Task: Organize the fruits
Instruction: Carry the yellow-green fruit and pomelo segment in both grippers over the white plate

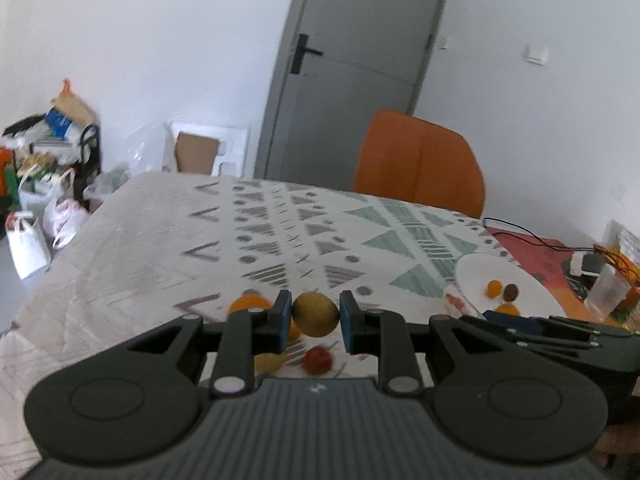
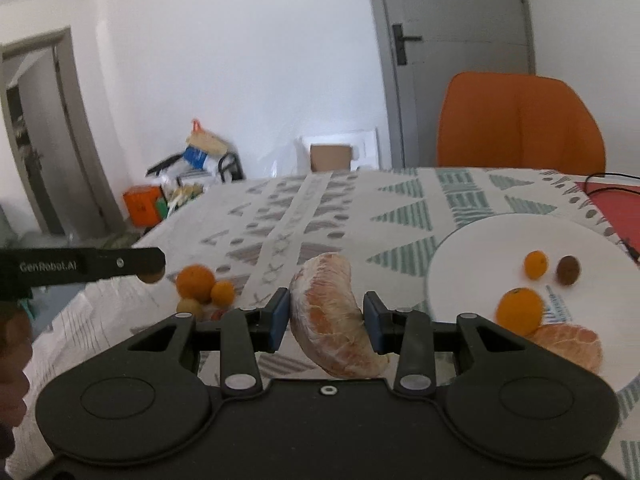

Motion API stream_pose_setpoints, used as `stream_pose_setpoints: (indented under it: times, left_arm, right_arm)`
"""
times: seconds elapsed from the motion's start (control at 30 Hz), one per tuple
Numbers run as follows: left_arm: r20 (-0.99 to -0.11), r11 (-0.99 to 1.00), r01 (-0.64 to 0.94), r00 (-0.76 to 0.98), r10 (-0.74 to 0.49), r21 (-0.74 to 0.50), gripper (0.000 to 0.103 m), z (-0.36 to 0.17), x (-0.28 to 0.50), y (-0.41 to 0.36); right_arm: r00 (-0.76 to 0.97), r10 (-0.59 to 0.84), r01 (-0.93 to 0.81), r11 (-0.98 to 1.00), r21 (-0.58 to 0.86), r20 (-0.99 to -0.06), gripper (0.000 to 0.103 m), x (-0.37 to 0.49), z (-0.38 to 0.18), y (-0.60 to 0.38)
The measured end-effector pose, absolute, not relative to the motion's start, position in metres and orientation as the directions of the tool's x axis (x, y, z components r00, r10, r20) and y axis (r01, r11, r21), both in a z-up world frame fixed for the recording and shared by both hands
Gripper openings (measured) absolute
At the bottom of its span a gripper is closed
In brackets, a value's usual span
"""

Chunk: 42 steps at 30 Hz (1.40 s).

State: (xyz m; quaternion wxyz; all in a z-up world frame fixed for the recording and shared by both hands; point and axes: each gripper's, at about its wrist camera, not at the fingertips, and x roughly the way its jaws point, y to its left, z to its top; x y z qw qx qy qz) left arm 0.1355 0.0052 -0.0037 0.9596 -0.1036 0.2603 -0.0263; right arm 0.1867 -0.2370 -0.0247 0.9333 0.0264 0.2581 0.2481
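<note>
Roughly halfway, by my reading. Plate [image 2: 472, 248], right: two oranges, a brown fruit, one pomelo piece. Left gripper [image 1: 315, 320] jaws clamp a yellow-green fruit [image 1: 315, 314]; right gripper [image 2: 326, 316] jaws clamp a pomelo wedge [image 2: 332, 316], both off the cloth. Left pile [image 2: 202, 290] of fruit not yet moved.

Orange chair [image 1: 420, 160] behind patterned tablecloth [image 1: 160, 240], grey door [image 1: 360, 60], bags [image 1: 40, 216] by wall.

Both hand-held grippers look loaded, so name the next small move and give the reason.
Probably carry the right hand-held gripper, shut on the peeled citrus segment, rightward over the white plate and release; another segment already lies there.
</note>
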Motion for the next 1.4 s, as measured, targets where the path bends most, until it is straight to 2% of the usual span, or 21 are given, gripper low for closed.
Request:
stream_pose_setpoints:
  times: [0.67, 1.4]
  left_arm:
    - [-0.516, 0.984, 0.14, 0.838, -0.177, -0.111, 0.024, -0.003, 0.187, -0.086]
    - [-0.535, 0.965, 0.252, 0.807, -0.25, -0.071, 0.024, -0.012, 0.241, -0.153]
  right_arm:
    - [0.828, 0.391, -0.29, 0.912, 0.291, -0.402, 0.038, 0.206, -0.031, -0.329]
    - [0.862, 0.32, -0.203, 0.928, 0.311, -0.392, 0.039, 0.23, -0.035, -0.372]
